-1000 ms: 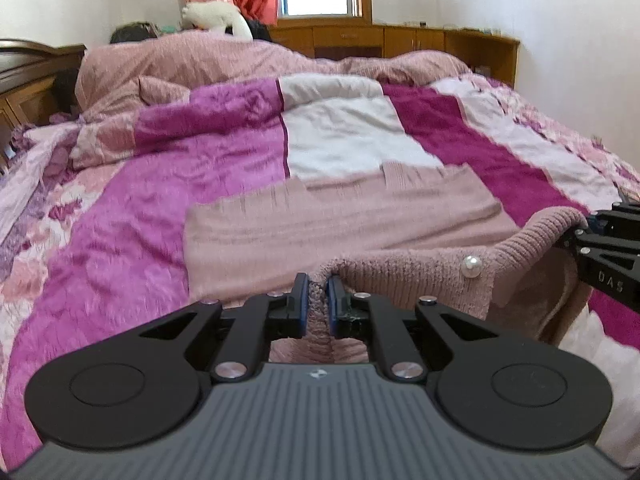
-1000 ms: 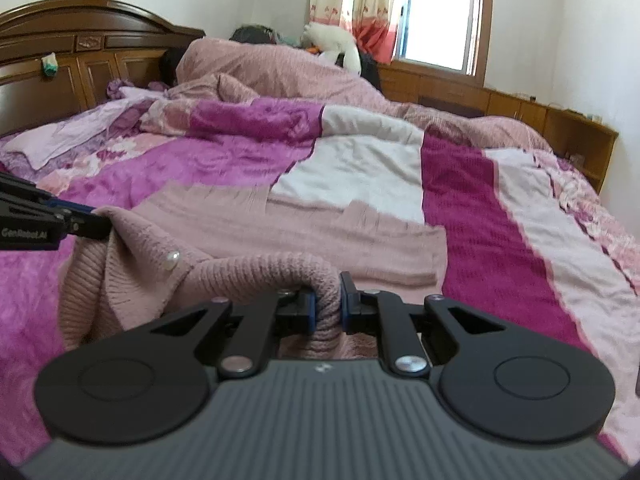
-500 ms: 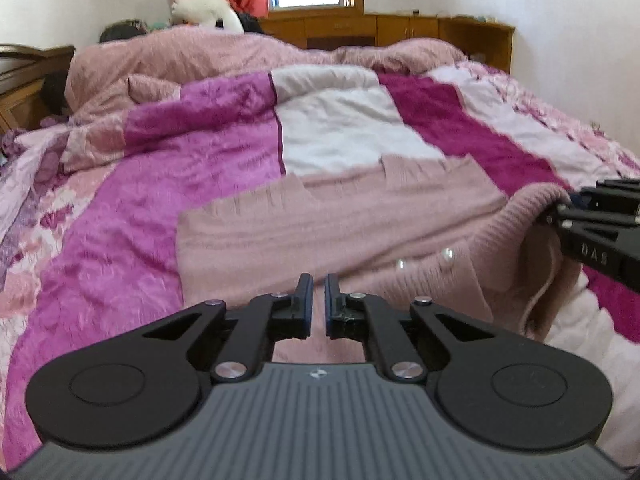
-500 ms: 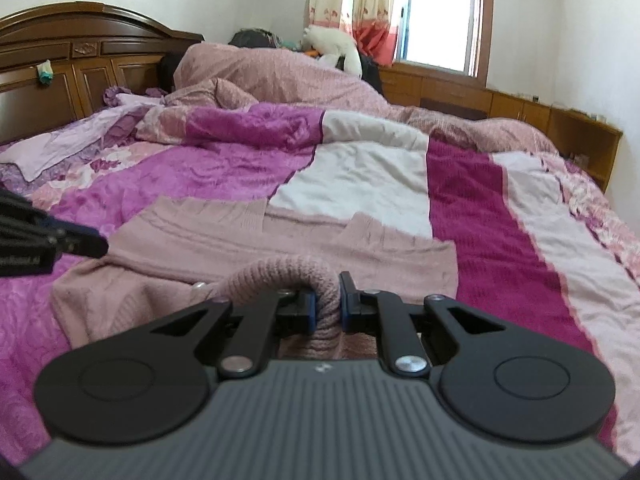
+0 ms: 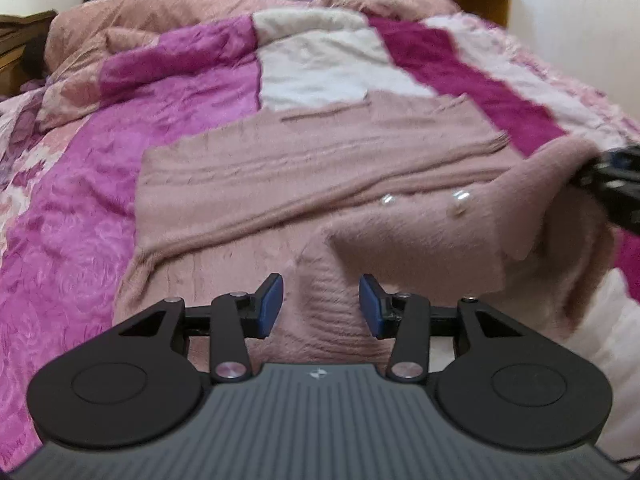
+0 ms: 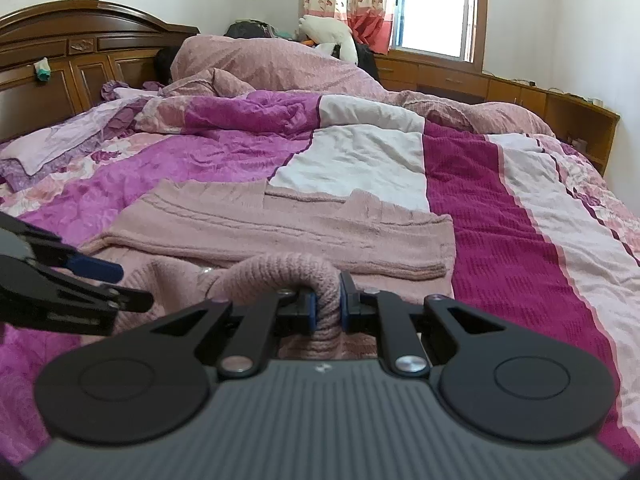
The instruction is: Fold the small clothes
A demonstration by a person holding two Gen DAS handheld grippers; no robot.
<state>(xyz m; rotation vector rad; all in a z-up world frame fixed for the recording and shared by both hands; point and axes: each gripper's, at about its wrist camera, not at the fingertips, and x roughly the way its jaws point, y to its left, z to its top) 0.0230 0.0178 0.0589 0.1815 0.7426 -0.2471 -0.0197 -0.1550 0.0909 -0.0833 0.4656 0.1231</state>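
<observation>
A dusty-pink knit sweater (image 5: 312, 168) with pearl buttons (image 5: 460, 196) lies spread across the bed, its near part folded over onto itself. My left gripper (image 5: 320, 304) hovers low over the near edge. Its jaws are opening, with knit lying under the gap and the blue pads (image 5: 270, 306) not pressing on it. My right gripper (image 6: 325, 308) is shut on a ribbed edge of the sweater (image 6: 280, 224), which arches up in front of the fingers. The left gripper (image 6: 116, 284) shows at the left of the right wrist view, and the right gripper (image 5: 596, 176) at the right edge of the left wrist view.
The bed carries a magenta, white and pink striped bedspread (image 6: 492, 216). A heaped pink quilt (image 6: 272, 64) and a white plush toy (image 6: 328, 34) lie at the far end. A dark wooden headboard (image 6: 80, 52) stands left, and low wooden cabinets (image 6: 540, 100) run under the window.
My left gripper let go of the sweater's edge, opened and sank toward the bed. The lifted fold dropped flat onto the sweater. The right gripper kept its hold and stayed put.
</observation>
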